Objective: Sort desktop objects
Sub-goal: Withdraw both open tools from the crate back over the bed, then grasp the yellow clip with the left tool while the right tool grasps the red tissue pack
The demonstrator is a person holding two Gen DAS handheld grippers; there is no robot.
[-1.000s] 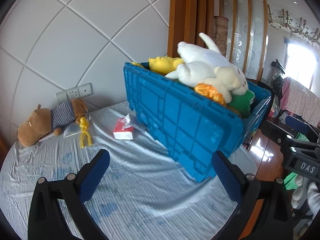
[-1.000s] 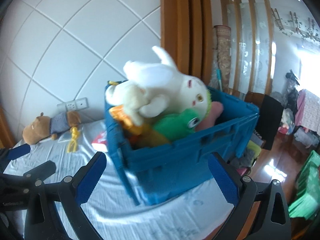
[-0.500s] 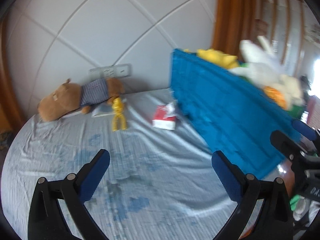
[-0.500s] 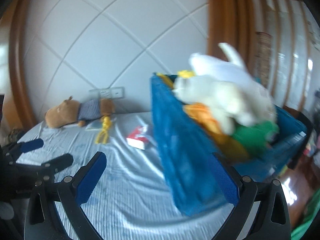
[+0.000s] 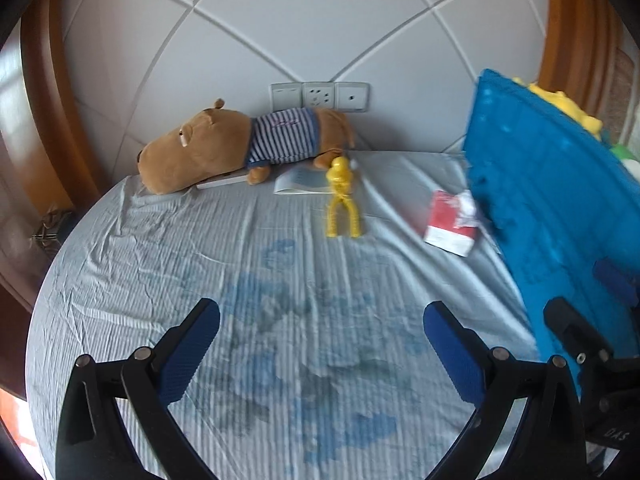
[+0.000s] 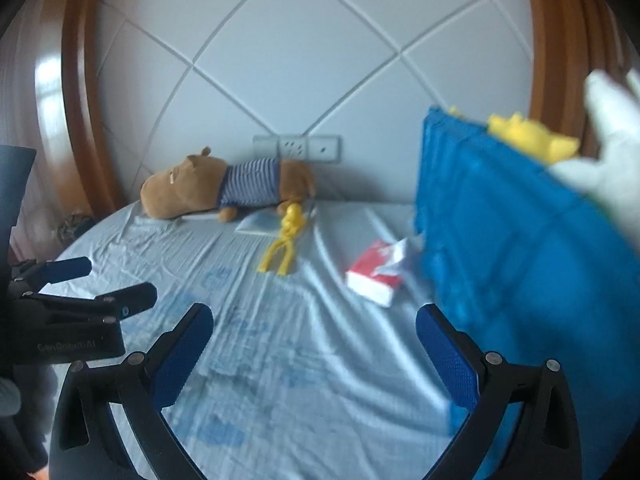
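Both tools hang spread wide and empty above the cloth-covered surface (image 5: 132,280). From the left wrist view, the left tool (image 5: 322,328) has its blue-padded fingers (image 5: 192,354) well apart over a bare stretch of pale blue striped cloth with darker blue printing. The right tool (image 6: 314,334) stands likewise over the cloth, gripping nothing, and the left tool shows at the left edge of its view.

At the far side of the surface, against the white quilted wall panel (image 5: 304,20) and below a row of wall sockets (image 5: 319,97), a brown plush animal (image 5: 240,144) in a striped blue shirt lies on its side, head to the left. It rests partly on a flat white item, too hidden to identify. Just beside its rear end lies a thin booklet or paper (image 5: 298,182), and a yellow toy figure (image 5: 343,200) lies partly on that paper, legs pointing toward the camera. Right of the figure, near the crate, sits a red and white tissue pack (image 5: 450,224) with tissue sticking out.

A blue plastic crate (image 5: 552,184) fills the right side, its ribbed wall toward the tools. Over its rim show a yellow plush (image 6: 528,134) and a white plush (image 6: 612,152), both blurred. Wooden trim (image 6: 80,92) frames the wall panel.
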